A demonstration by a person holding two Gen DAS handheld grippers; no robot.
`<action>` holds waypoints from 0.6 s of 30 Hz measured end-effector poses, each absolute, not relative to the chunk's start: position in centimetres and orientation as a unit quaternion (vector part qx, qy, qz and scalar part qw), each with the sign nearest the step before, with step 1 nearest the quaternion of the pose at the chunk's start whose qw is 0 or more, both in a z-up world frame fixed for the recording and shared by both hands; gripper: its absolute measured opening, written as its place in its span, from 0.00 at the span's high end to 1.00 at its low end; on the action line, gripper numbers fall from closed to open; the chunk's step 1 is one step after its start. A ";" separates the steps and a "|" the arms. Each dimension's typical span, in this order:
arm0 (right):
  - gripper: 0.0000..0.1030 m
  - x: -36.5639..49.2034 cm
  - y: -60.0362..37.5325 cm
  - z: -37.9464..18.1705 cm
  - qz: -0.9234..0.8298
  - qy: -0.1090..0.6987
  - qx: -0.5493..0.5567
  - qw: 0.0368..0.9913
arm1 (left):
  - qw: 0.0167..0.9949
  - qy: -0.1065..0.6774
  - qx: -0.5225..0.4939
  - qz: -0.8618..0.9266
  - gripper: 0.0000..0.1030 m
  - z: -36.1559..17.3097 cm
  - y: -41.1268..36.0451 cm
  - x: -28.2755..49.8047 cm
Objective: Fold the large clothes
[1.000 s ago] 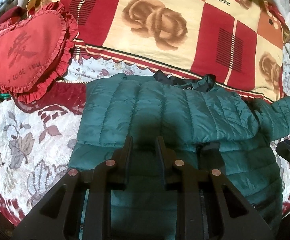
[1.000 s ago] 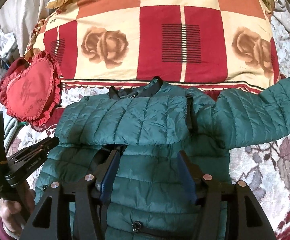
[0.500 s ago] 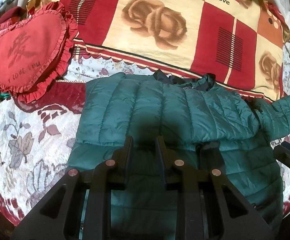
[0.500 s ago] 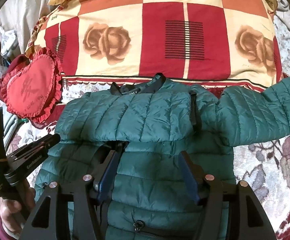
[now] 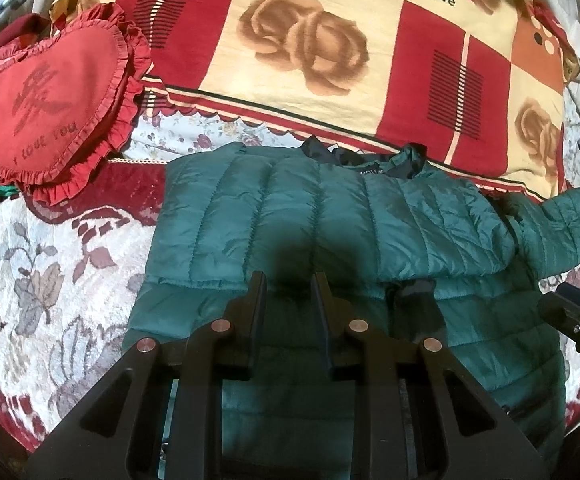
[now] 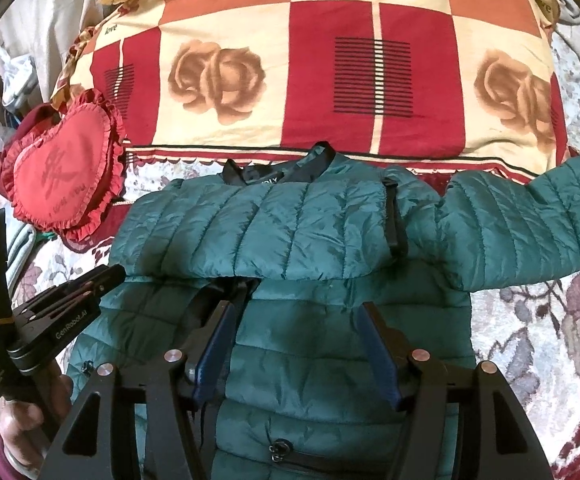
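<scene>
Little has shifted – both tongs still hover over the green puffer jacket: left tongs slightly parted, right tongs spread, both empty.

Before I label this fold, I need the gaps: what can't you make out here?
- Jacket hem: cut off by the bottom edge behind the right gripper, right wrist view.
- Outstretched sleeve cuff: past the right edge.
- Collar label: too small, left wrist view.
</scene>
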State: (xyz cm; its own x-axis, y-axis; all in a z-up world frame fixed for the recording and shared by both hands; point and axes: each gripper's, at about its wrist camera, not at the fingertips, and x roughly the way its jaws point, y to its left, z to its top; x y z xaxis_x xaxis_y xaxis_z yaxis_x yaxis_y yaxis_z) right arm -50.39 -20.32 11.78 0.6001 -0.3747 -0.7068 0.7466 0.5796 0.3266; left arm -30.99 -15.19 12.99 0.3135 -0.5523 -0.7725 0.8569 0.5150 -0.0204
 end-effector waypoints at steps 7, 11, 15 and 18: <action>0.37 -50.4 -20.5 11.6 -0.340 0.298 0.316 0.834 | 0.781 0.384 0.195 -0.452 0.78 13.0 -15.2 -30.9; 0.34 -50.7 -20.7 11.3 -0.343 0.303 0.317 0.831 | 0.779 0.386 0.193 -0.455 0.78 13.0 -15.3 -31.2; 0.34 -51.1 -20.9 11.2 -0.345 0.303 0.319 0.829 | 0.776 0.388 0.198 -0.456 0.78 12.7 -15.5 -31.5; 0.33 -51.5 -21.2 11.2 -0.350 0.300 0.321 0.827 | 0.774 0.391 0.201 -0.456 0.78 12.4 -15.6 -31.6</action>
State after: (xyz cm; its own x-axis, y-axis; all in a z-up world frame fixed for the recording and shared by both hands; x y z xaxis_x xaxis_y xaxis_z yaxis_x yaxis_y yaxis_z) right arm -51.51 -21.19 11.18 0.5745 -0.3865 -0.7215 0.7721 0.5485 0.3210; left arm -31.63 -15.56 12.44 0.2791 -0.5478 -0.7887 0.8625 0.5041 -0.0449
